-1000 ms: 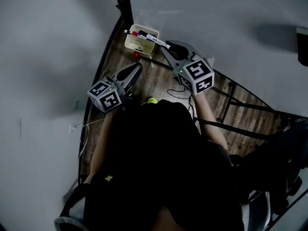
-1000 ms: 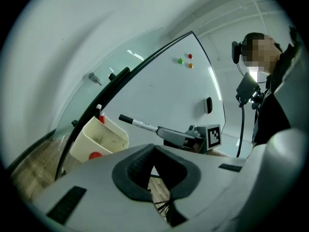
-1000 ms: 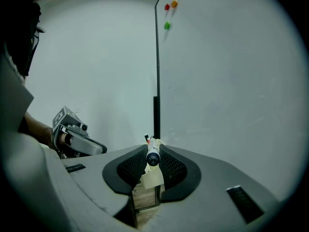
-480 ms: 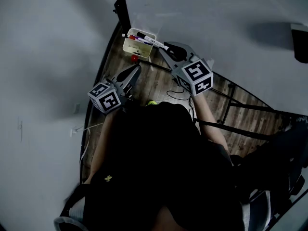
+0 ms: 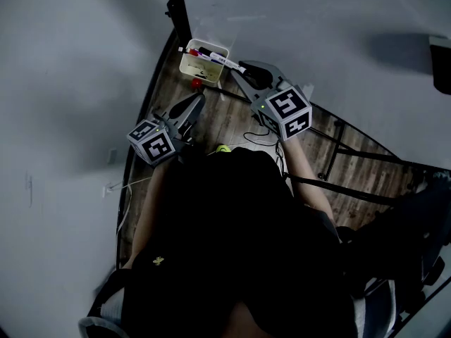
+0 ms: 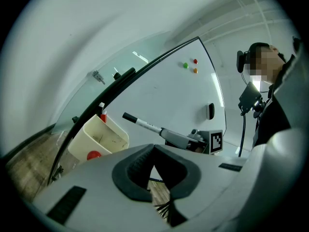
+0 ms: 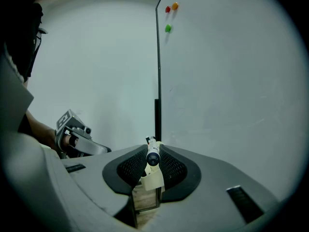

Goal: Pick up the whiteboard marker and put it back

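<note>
Pinching the whiteboard marker (image 5: pixel 215 58) over the cream bin (image 5: pixel 185 63), the right tool (image 5: pixel 235 74) may clip its rim; left tool (image 5: pixel 200 99) is pressed together, empty.

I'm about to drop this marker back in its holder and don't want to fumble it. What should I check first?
1. Grip: the right gripper is shut on the whiteboard marker. Ok.
2. Aim: in the head view the marker lies across the top of the cream tray. Ok.
3. Room: most of the tray's floor is bare, and the other markers stand at its far end. Ok.
4. Clearance between marker and tray rim: cannot tell.
5. The left gripper is empty and back from the tray. Ok.
</note>
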Action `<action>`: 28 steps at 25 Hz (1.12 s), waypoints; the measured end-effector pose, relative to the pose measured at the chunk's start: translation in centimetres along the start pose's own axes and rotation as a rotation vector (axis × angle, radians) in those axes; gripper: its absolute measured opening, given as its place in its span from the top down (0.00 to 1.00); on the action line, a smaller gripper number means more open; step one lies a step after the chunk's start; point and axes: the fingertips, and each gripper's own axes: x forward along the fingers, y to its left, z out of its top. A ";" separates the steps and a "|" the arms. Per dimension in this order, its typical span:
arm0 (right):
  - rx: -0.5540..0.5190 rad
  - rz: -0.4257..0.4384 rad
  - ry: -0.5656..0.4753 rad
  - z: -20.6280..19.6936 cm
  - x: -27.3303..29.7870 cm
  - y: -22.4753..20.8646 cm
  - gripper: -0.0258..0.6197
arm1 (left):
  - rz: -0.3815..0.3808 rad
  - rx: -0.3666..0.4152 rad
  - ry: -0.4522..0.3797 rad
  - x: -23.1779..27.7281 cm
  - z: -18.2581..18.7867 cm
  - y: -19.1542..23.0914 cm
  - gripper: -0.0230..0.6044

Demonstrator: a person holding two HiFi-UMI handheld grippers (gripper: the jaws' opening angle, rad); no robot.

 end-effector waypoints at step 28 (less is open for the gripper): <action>-0.028 0.102 0.109 -2.2 3.8 2.6 0.82 | 0.050 -0.029 -0.029 -2.4 0.7 1.2 0.96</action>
